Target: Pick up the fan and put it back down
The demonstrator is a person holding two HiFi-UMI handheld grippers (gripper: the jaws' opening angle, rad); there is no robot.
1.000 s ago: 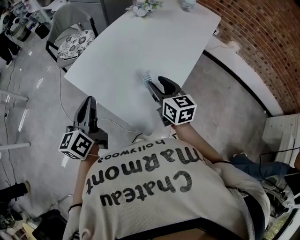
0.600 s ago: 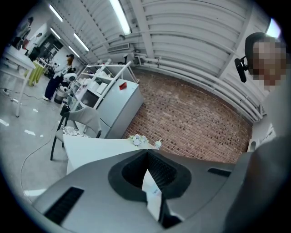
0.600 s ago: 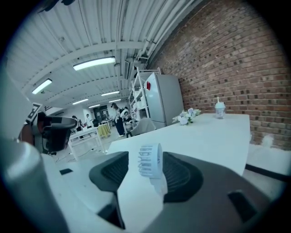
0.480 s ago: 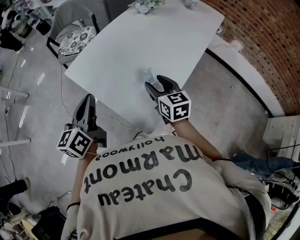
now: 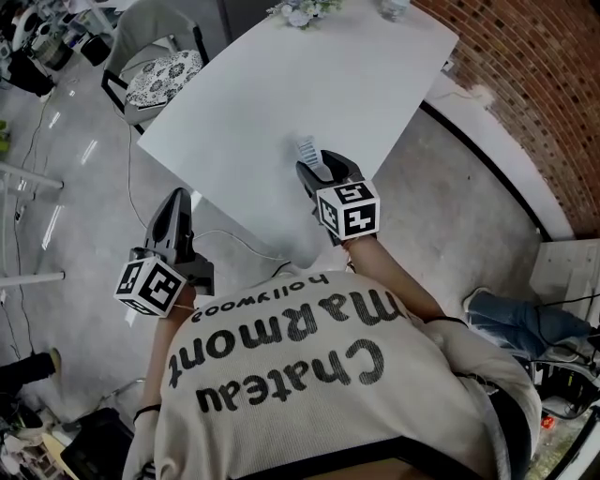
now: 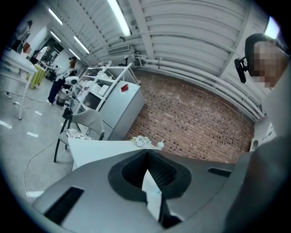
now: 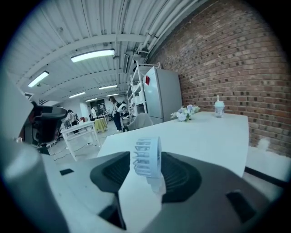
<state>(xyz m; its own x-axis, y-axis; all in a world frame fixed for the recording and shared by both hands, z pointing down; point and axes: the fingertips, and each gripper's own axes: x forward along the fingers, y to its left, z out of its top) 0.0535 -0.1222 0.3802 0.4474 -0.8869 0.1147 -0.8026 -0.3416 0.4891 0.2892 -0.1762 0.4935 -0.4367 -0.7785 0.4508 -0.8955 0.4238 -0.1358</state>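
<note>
A small white fan (image 5: 307,149) stands upright on the white table (image 5: 281,84), near its front edge. My right gripper (image 5: 317,163) reaches over that edge with one jaw on each side of the fan. In the right gripper view the fan (image 7: 147,156) sits between the dark pads (image 7: 110,172), with a gap still showing on its left. The jaws are closing around it. My left gripper (image 5: 178,199) hangs off the table to the left, over the floor, with its jaws together and nothing in them.
A chair with a patterned cushion (image 5: 161,71) stands at the table's far left corner. Flowers (image 5: 300,11) and a cup (image 5: 395,7) sit at the far end. A brick wall (image 5: 534,84) runs along the right. A cable (image 5: 225,242) lies on the floor.
My right gripper has sunk a little toward the table, and its jaws now reach further round the fan. The left gripper has stayed where it was.
</note>
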